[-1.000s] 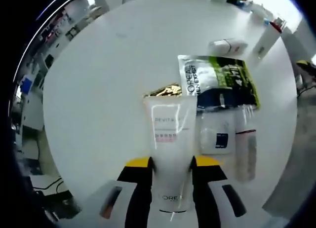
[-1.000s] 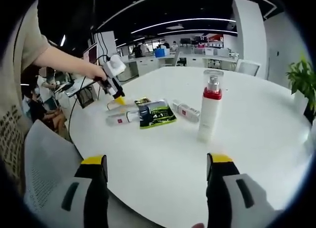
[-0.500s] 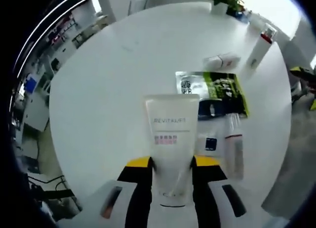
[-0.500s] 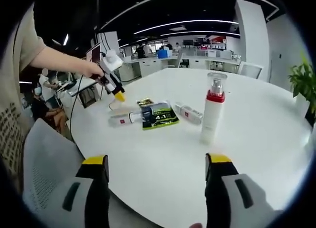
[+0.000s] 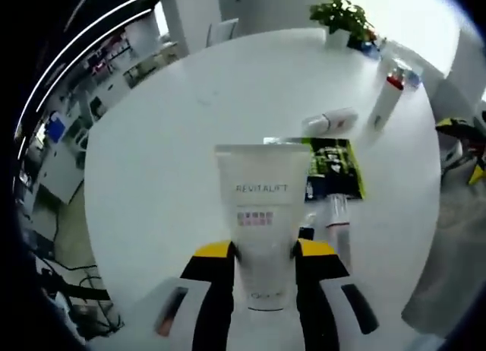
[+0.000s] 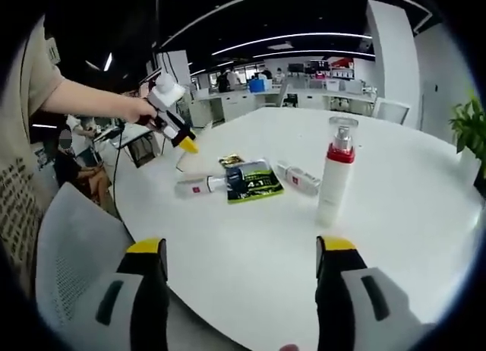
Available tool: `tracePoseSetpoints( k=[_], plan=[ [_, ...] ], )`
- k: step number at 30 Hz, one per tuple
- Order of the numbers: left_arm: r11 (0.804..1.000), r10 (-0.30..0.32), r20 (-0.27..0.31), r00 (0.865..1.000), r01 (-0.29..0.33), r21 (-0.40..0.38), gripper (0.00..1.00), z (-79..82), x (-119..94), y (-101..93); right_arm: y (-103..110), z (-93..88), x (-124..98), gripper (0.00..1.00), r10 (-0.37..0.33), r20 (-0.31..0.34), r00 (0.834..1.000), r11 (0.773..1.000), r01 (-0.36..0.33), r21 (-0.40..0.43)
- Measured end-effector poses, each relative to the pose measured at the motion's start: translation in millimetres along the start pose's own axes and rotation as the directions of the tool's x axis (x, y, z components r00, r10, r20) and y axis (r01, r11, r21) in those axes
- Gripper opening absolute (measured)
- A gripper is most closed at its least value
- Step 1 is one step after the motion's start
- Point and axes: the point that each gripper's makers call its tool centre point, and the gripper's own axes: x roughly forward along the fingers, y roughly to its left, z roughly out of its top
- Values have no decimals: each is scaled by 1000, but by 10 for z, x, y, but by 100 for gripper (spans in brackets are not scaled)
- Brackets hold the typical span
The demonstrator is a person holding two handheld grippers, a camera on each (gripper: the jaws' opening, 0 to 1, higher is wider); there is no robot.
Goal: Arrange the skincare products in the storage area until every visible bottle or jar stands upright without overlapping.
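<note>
While the tube (image 5: 262, 214) sits clamped between the left gripper's (image 5: 262, 254) jaws above the table (image 5: 167, 138), a pouch (image 6: 254, 181), two lying bottles and an upright pump bottle (image 6: 335, 172) rest beyond; the right gripper (image 6: 239, 252) gapes wide, holding nothing.

White tube (image 5: 262, 214) in left gripper's (image 5: 262, 254) jaws: "REVITALIFT" across front, row of small pink marks beneath, unreadable. Green-black sachet (image 6: 254, 182) on table: "4-1" legible in right gripper view. Other labels too small to read.
</note>
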Motion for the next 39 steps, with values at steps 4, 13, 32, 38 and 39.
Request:
tracePoseSetpoints(
  k=[4, 13, 32, 38, 39],
  plan=[
    [1000, 2, 25, 1000, -2, -12, 27, 44, -54, -49, 32, 101, -4, 80, 17, 48, 999, 998, -19, 58],
    [1000, 14, 78, 997, -13, -20, 27, 125, -184, -136, 120, 238, -15, 79, 24, 71, 997, 998, -28, 48],
    [998, 11, 143, 990, -2, -63, 26, 139, -486, -459, 396, 389, 31, 79, 92, 92, 992, 996, -90, -17],
    [997, -7, 183, 983, 21, -73, 26, 245, -627, -684, 559, 510, 130, 79, 143, 97, 985, 989, -137, -59],
    [997, -9, 190, 982, 24, -73, 26, 263, -647, -710, 590, 541, 150, 79, 152, 100, 983, 987, -146, -66]
  ],
)
